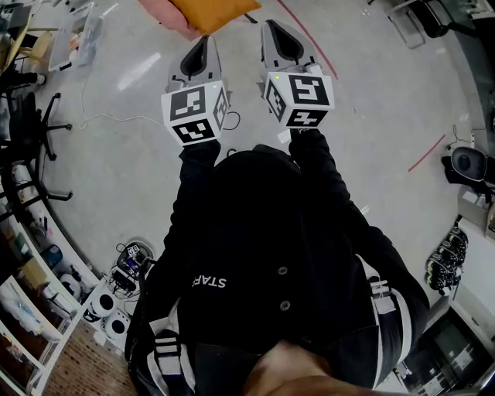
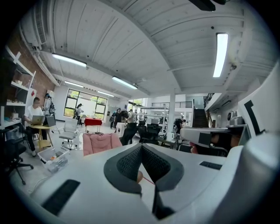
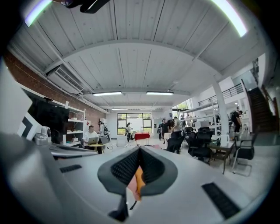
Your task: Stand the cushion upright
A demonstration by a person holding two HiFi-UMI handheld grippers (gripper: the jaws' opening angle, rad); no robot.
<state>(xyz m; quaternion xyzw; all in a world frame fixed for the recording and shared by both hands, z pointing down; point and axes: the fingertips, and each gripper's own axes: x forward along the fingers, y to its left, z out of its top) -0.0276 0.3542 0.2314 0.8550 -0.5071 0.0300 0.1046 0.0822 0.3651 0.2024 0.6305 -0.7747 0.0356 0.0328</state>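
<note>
Standing on the grey floor (image 1: pixel 116 155), we face a pink seat (image 1: pixel 166 15). The orange cushion (image 1: pixel 213 11) lies on it at the top edge of the head view, partly cut off, so we cannot tell how flat it sits. It is just ahead of both grippers and touched by neither.

The left gripper (image 1: pixel 204 40) points at the near edge of the seat with its jaws pressed together and nothing between them. The right gripper (image 1: pixel 271 25) is beside it, also closed tight and empty. Through the small gap behind its tips, its own view shows only a sliver of orange.

We judge the task has hardly begun and the approach is the step in hand. To do it well, we should spread both pairs of jaws before we get any closer, since closed tips would only push the soft cushion away. We should then take it at two spots well apart along one edge. We would pinch deep enough that the fabric does not slip, raise that edge evenly, and lean the cushion against the seat's back so it does not flop over.
</note>
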